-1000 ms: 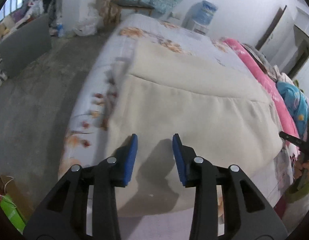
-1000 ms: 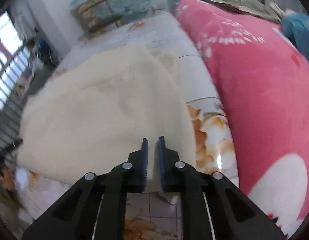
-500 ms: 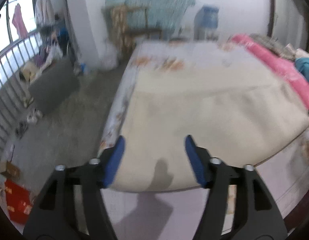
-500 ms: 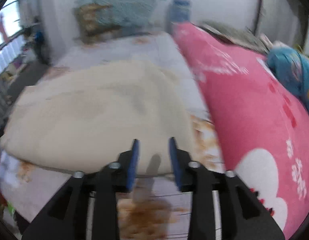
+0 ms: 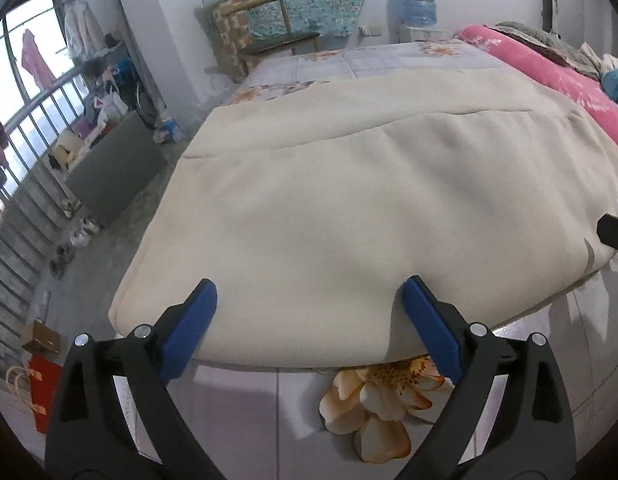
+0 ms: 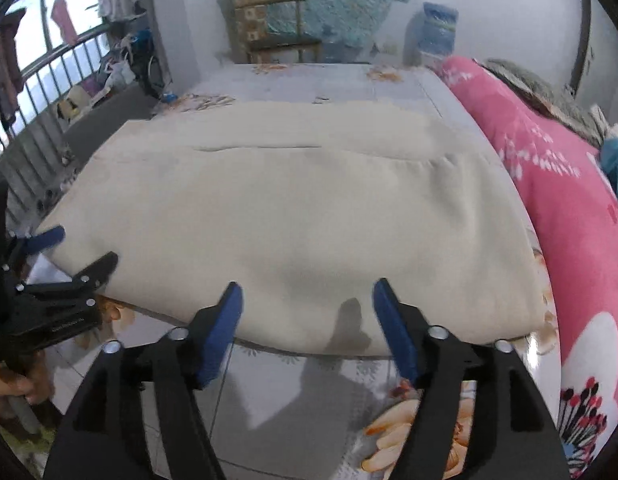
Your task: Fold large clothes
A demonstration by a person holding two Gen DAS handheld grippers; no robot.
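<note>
One second before, the right hand-held gripper (image 6: 307, 312) had its blue pads almost together at the near edge of the cream garment (image 6: 293, 216), and the left hand-held gripper (image 5: 309, 312) was only partly spread. Now both have drawn back from the cloth, and more of the flowered bed sheet (image 5: 381, 396) shows under them. Both pairs of jaws are opening and stand wide apart; nothing is between them and they touch nothing. The cream garment lies folded and flat on the bed, its near edge just beyond the fingertips. A pink blanket (image 6: 561, 184) lies along its right side.
</note>
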